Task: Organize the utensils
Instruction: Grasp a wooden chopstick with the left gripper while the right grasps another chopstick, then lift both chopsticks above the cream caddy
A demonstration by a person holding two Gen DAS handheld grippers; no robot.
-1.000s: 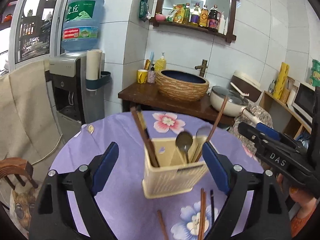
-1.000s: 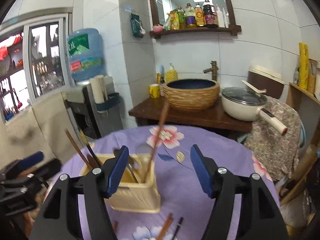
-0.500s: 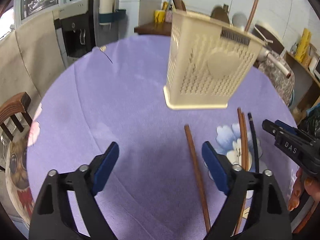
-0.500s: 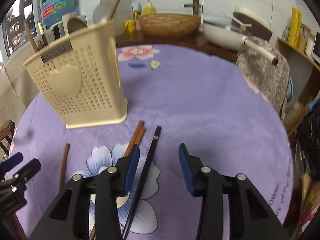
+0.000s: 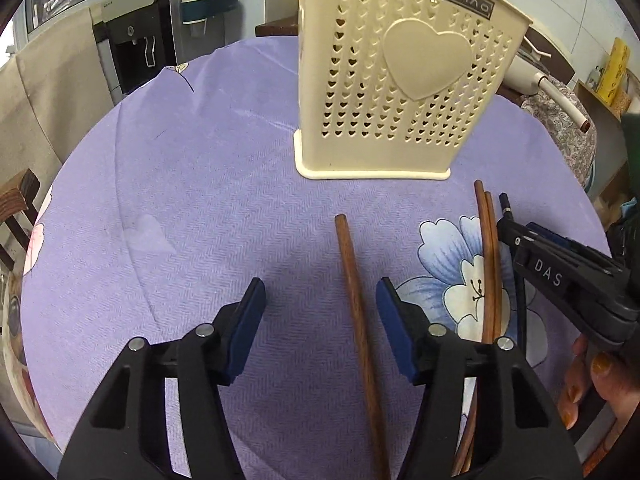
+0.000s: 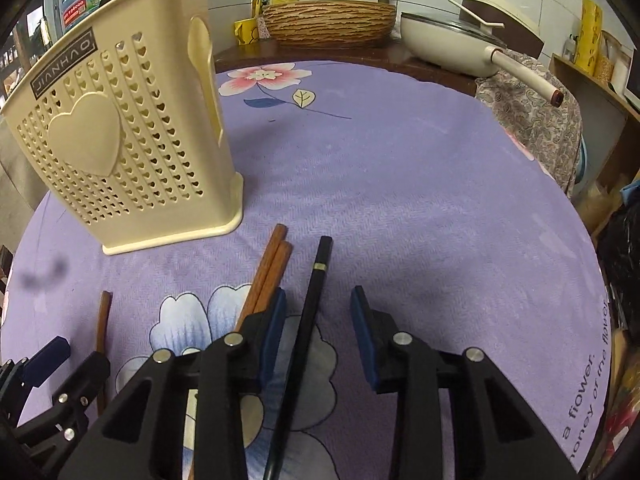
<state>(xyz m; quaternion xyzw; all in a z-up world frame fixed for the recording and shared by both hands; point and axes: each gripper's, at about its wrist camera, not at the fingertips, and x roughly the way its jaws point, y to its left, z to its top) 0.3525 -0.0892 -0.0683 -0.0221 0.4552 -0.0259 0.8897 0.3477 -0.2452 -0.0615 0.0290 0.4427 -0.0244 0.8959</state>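
Note:
A cream perforated utensil holder (image 5: pixel 400 80) (image 6: pixel 120 132) stands on the purple flowered tablecloth (image 5: pixel 200 200). In front of it lie a single brown chopstick (image 5: pixel 354 280) (image 6: pixel 103 320), a pair of brown chopsticks (image 5: pixel 490 264) (image 6: pixel 268 276) and a black chopstick (image 6: pixel 310 312) (image 5: pixel 505 204). My left gripper (image 5: pixel 320 300) hangs low over the single brown chopstick, which lies between its closing jaws near the right pad, untouched. My right gripper (image 6: pixel 318 308) straddles the black chopstick; its jaws are closing, with gaps on both sides.
Behind the round table stand a dark counter with a woven basket basin (image 6: pixel 328 20) and a white pan (image 6: pixel 452 40). A water dispenser (image 5: pixel 136 48) is at the back left, a wooden chair (image 5: pixel 16 208) at the left edge. A hand (image 5: pixel 592 380) holds the right gripper.
Both grippers have dropped from above the holder down to the tablecloth and tilted downward. Their jaws have narrowed, the left around the single brown chopstick, the right around the black one.

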